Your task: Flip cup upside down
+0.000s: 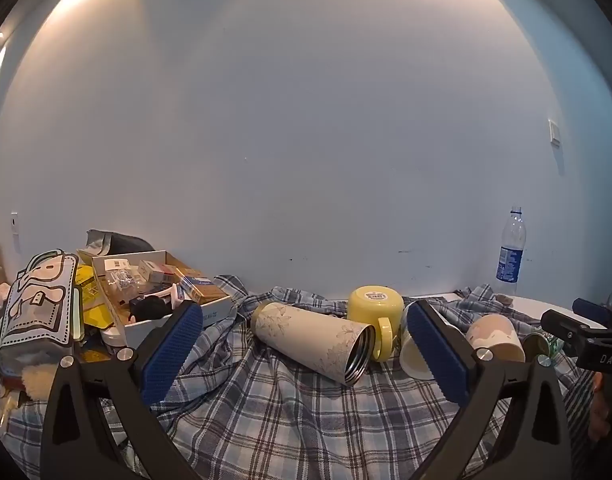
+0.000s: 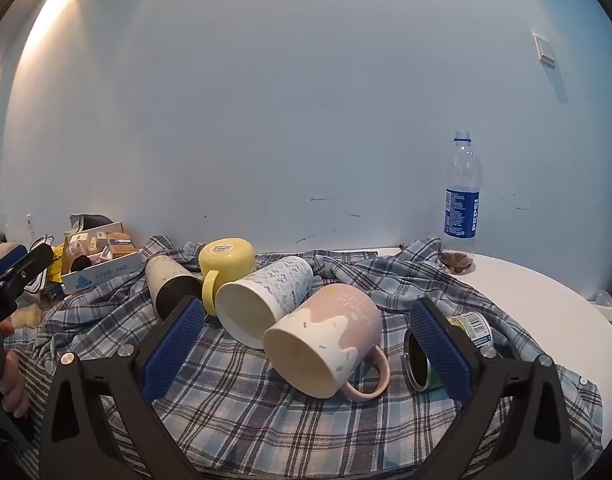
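Note:
Several cups lie on a plaid cloth (image 2: 242,412). A yellow mug (image 1: 374,316) (image 2: 226,266) stands upside down. A cream floral flask (image 1: 310,340) (image 2: 172,286) lies on its side, mouth toward me. A white-and-blue patterned cup (image 2: 262,300) (image 1: 412,354) and a pink mug (image 2: 326,340) (image 1: 494,338) lie on their sides, mouths toward me. My left gripper (image 1: 306,356) is open and empty, just before the flask. My right gripper (image 2: 308,350) is open and empty, its jaws either side of the pink mug.
An open can (image 2: 446,348) lies on its side right of the pink mug. A Pepsi bottle (image 2: 461,200) stands at the back right on the white table (image 2: 546,308). A cardboard box of small items (image 1: 162,292) and a pouch (image 1: 38,304) sit at the left.

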The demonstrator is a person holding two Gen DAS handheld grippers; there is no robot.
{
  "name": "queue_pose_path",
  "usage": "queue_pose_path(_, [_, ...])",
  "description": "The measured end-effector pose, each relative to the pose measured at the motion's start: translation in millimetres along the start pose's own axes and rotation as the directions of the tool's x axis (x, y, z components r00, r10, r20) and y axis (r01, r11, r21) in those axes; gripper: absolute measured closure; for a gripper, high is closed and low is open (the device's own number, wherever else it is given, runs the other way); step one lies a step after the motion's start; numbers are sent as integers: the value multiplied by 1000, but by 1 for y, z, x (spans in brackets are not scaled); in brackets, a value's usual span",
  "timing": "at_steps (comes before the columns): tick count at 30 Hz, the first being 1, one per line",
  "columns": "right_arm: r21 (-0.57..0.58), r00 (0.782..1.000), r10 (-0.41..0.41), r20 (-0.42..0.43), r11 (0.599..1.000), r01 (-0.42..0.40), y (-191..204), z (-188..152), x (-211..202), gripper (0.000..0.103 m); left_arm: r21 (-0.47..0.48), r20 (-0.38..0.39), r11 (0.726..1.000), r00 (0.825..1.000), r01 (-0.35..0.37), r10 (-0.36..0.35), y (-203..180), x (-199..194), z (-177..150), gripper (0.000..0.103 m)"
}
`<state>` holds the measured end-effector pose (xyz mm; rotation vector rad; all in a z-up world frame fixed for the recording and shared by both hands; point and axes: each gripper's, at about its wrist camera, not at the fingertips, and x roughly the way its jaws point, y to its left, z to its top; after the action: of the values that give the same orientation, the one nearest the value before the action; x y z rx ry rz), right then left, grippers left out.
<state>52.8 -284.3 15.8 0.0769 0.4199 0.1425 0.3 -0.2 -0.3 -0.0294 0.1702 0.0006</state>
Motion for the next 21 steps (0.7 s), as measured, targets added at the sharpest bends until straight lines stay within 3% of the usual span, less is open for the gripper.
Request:
queue_pose_path(4, [2, 1000, -3, 26, 1000, 3, -1, 0, -3, 0, 8, -19, 1000, 1000, 8, -8, -6, 7, 0, 0])
queue_pose_path(8, [-7, 999, -17, 34, 1000, 17, 1, 1, -4, 0, 19, 37, 1000, 999, 9, -9, -8, -2, -5, 0])
queue_pose_path(21, [9, 1000, -18, -3, 1000, 18, 0, -1, -1, 0, 113, 44, 993, 998, 43, -48, -20, -10, -3, 0])
